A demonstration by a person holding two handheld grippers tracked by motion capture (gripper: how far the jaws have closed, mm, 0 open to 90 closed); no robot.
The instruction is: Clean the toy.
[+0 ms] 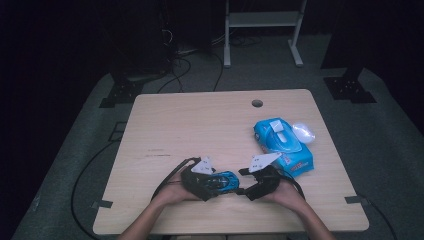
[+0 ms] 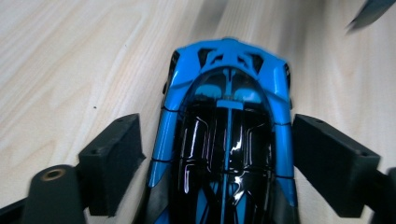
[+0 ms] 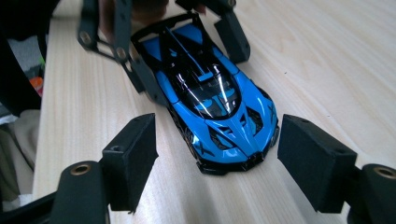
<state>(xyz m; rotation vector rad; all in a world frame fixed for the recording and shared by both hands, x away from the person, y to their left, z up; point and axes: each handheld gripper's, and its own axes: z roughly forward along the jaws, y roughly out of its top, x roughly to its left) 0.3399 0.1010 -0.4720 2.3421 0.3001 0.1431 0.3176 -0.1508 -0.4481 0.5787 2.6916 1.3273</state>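
A blue and black toy sports car [image 1: 226,179] stands on the wooden table [image 1: 200,125] near its front edge. My left gripper [image 2: 217,154] straddles the car's rear half; its jaws stand open, the left pad [image 2: 112,158] a little clear of the body, the right pad [image 2: 327,158] close beside it. My right gripper [image 3: 217,158] faces the car's nose [image 3: 229,144] from the other side, open, with its pads [image 3: 130,158] apart from the car. In the high view the right gripper [image 1: 246,188] sits just right of the car, both held in a person's hands.
A blue pack of wipes [image 1: 282,142] lies at the right of the table with a clear plastic piece [image 1: 303,132] beside it. A round cable hole [image 1: 257,103] is near the far edge. A white frame [image 1: 262,20] and cables are on the floor beyond.
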